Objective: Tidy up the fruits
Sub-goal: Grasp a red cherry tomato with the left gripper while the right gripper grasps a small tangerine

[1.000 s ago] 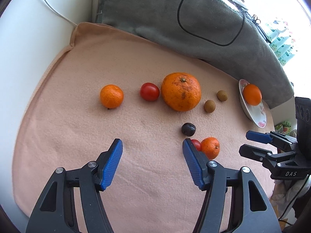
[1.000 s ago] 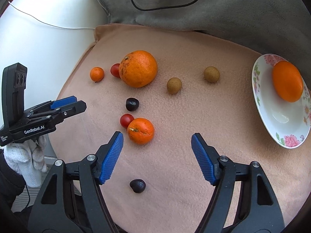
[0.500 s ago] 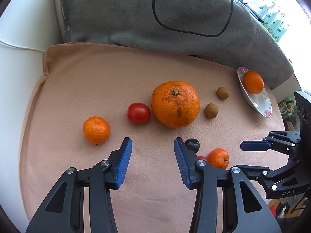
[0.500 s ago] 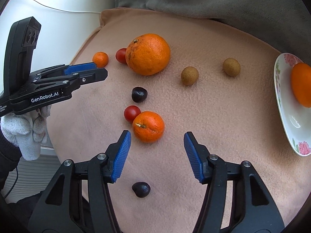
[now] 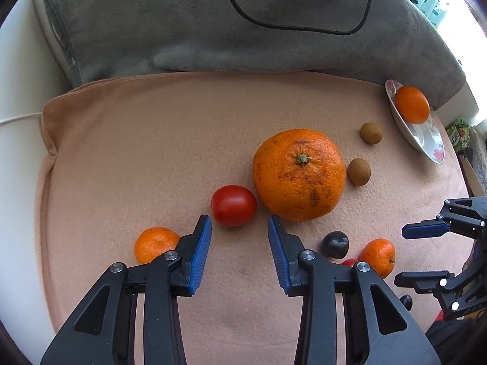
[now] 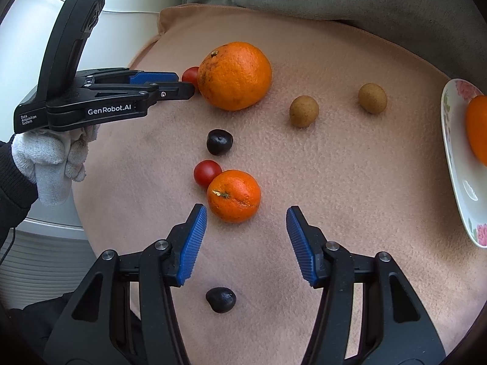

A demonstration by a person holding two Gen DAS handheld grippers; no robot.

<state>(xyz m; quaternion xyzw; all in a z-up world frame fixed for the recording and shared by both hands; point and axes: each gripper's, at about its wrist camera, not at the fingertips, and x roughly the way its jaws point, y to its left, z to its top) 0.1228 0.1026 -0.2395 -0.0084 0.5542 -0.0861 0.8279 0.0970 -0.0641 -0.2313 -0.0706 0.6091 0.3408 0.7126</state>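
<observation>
While my left claw (image 5: 239, 228) points steeply down at the peach fleece blanket (image 5: 152, 152), its blue ribbed jaws are closing with nothing between them; the round red tomato (image 5: 233, 205) sits just beyond the tips, at the centre of the left wrist view. Touching or nearly touching that tomato on its right is the large rough-skinned orange (image 5: 299, 175). A small mandarin (image 5: 155, 243) lies at lower left, partly behind my left finger.

My right claw (image 6: 246, 220) stands apart, empty, with a second small mandarin (image 6: 233, 195) just ahead of the tips, slightly left of the gap, in the middle of the right wrist view. A small red cherry tomato (image 6: 207, 172) touches that mandarin at its upper left. A dark plum-like fruit (image 6: 219, 141) lies above them, and another dark fruit (image 6: 221, 299) sits low in the frame between my fingers' arms. Two brown round fruits (image 6: 303, 111) lie well apart to the upper right. At the right edge, a white floral plate (image 6: 456, 164) holds a smooth orange (image 6: 478, 127). A grey plush cushion (image 5: 213, 30) fills the top of the left view.
</observation>
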